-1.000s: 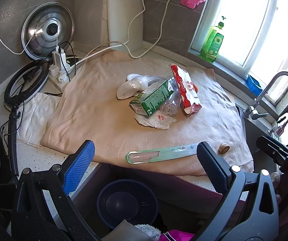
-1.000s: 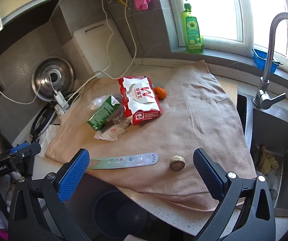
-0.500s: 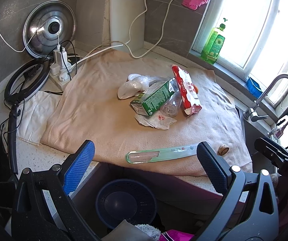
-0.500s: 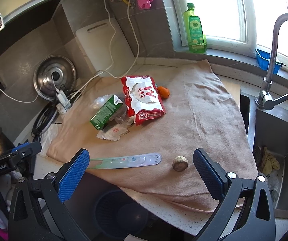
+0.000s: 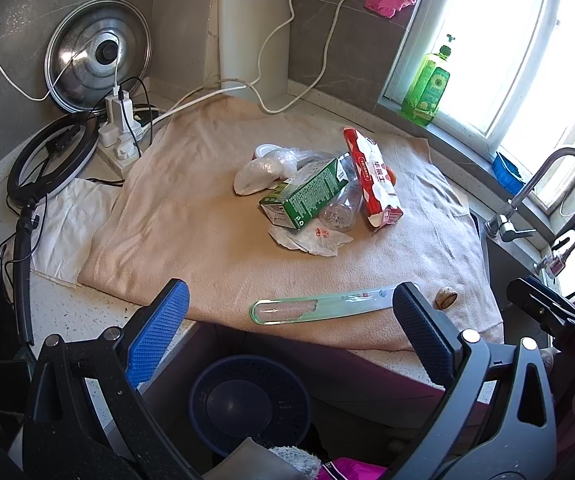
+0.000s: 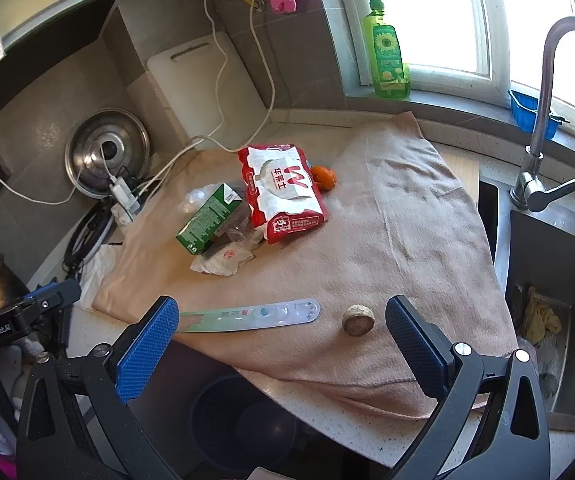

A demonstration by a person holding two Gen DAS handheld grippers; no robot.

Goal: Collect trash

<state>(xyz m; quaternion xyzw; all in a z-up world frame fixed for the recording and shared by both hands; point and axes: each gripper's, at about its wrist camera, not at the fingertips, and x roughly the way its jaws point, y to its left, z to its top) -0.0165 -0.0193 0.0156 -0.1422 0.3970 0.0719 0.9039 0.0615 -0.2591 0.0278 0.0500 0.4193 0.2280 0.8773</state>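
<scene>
Left gripper [image 5: 289, 334] jaws spread wide, empty; right gripper [image 6: 281, 338] likewise wide, holding nothing. Both hang off the counter's front edge. Nearest trash: long clear plastic blister strip [image 6: 253, 316] and a small brown cork-like disc [image 6: 358, 320] on the beige towel [image 6: 415, 216]. Farther in, a heap: green carton [image 5: 307, 194], red-white wipes pack [image 6: 283, 192], crumpled wrapper [image 5: 311, 238], clear bottle [image 5: 341, 210], plastic bag [image 5: 263, 166], something orange [image 6: 324, 178]. Dark blue bin [image 5: 249, 404] below the edge, seems empty. Judged: nothing collected yet, every piece left
</scene>
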